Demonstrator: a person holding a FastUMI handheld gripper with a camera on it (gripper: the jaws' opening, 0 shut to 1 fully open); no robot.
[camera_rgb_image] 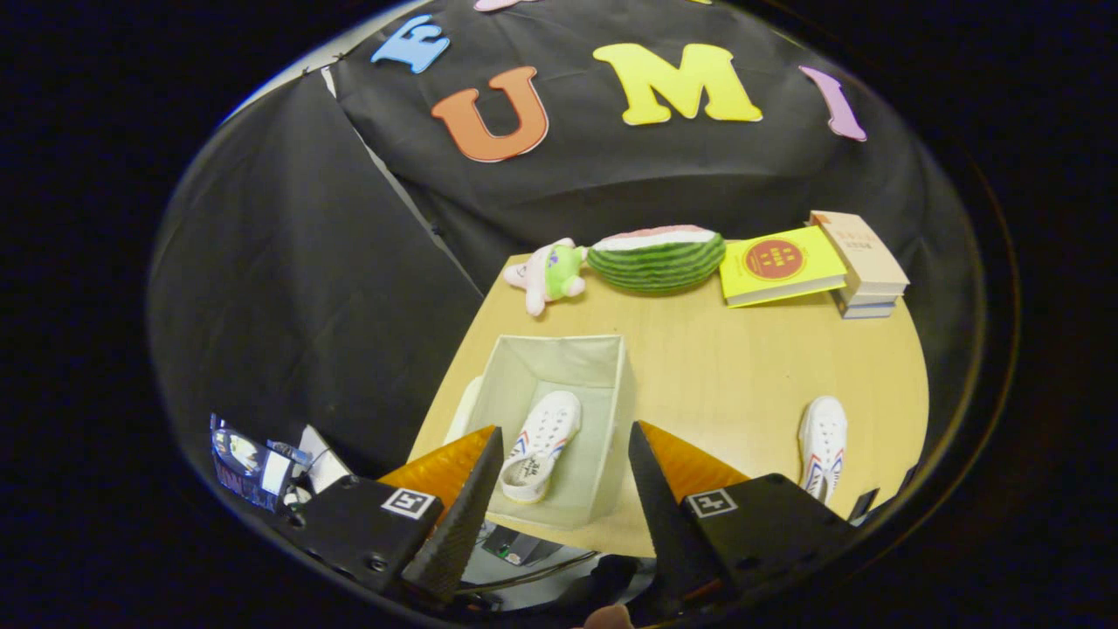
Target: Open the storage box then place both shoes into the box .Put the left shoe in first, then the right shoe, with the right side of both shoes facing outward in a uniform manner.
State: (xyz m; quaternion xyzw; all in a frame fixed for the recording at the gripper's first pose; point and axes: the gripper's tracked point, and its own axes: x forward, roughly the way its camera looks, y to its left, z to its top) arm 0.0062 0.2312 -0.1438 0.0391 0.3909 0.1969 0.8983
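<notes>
We see the claw (565, 454) at the bottom of the frame with its two fingers spread wide apart, holding nothing and touching nothing. In the gap between the fingers, below the middle of the frame, sits the open storage box (611, 384) on the wooden table (742, 367). One white shoe (543, 444) with red and blue side stripes lies inside the box, its toe pointing toward the upper part of the frame and its heel opening nearest the claw, close to the left fingertip as we look at it. We cannot tell whether the claw is above the box or just short of it.

The second white shoe (823, 444) rests on the bare table at the lower right, well apart from the box and beyond the right finger.

Along the far edge of the table, near the middle of the frame, we see a small plush toy (552, 273), a watermelon slice (657, 257) beside it, a yellow book (780, 264), and a short stack of books (860, 266) at the right.
</notes>
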